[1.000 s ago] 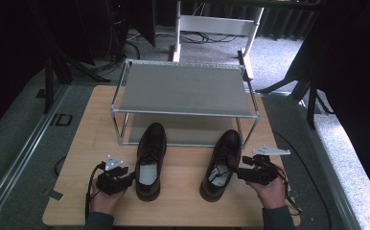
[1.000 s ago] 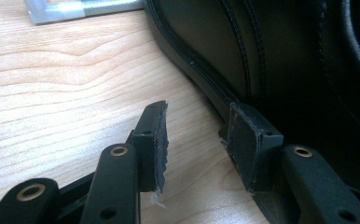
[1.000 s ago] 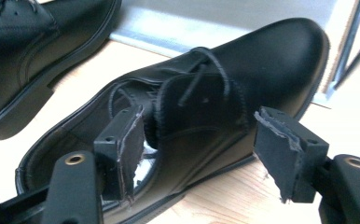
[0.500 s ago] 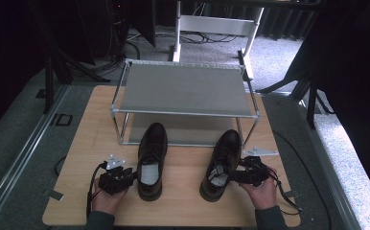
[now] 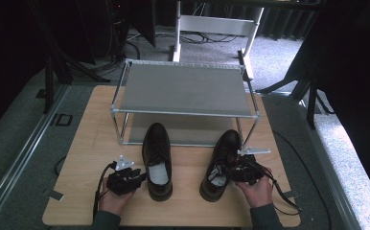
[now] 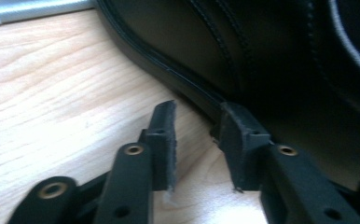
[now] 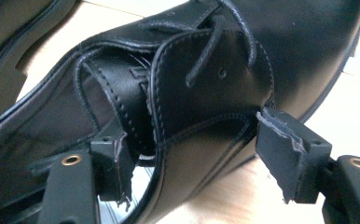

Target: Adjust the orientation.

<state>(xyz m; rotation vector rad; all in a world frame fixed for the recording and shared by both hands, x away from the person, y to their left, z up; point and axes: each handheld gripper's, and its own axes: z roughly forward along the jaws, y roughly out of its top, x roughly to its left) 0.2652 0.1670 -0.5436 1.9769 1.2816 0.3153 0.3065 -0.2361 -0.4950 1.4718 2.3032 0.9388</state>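
Two black leather lace-up shoes stand toes-away on the wooden table (image 5: pixel 92 124). My left gripper (image 5: pixel 142 176) lies beside the left shoe (image 5: pixel 156 158) at its heel end. In the left gripper view its jaws (image 6: pixel 197 116) are open, have just been opening, and hold nothing; one pad (image 6: pixel 236 135) sits against the shoe's sole edge (image 6: pixel 178 74). My right gripper (image 5: pixel 227 170) reaches into the right shoe (image 5: pixel 221 163). Its jaws (image 7: pixel 192 135) straddle the shoe's side wall (image 7: pixel 206 84), one inside and one outside. They have just been closing, with a gap still left at the pads.
A metal two-tier rack (image 5: pixel 185 88) stands at the back of the table, its lower shelf just beyond the shoes' toes. A white frame (image 5: pixel 216 24) and dark stands surround the table on the grey floor. Cables trail from both grippers toward the table's front edge.
My right gripper has moved left and down onto the right shoe's opening. The left hand has stayed about where it was, beside the left shoe.
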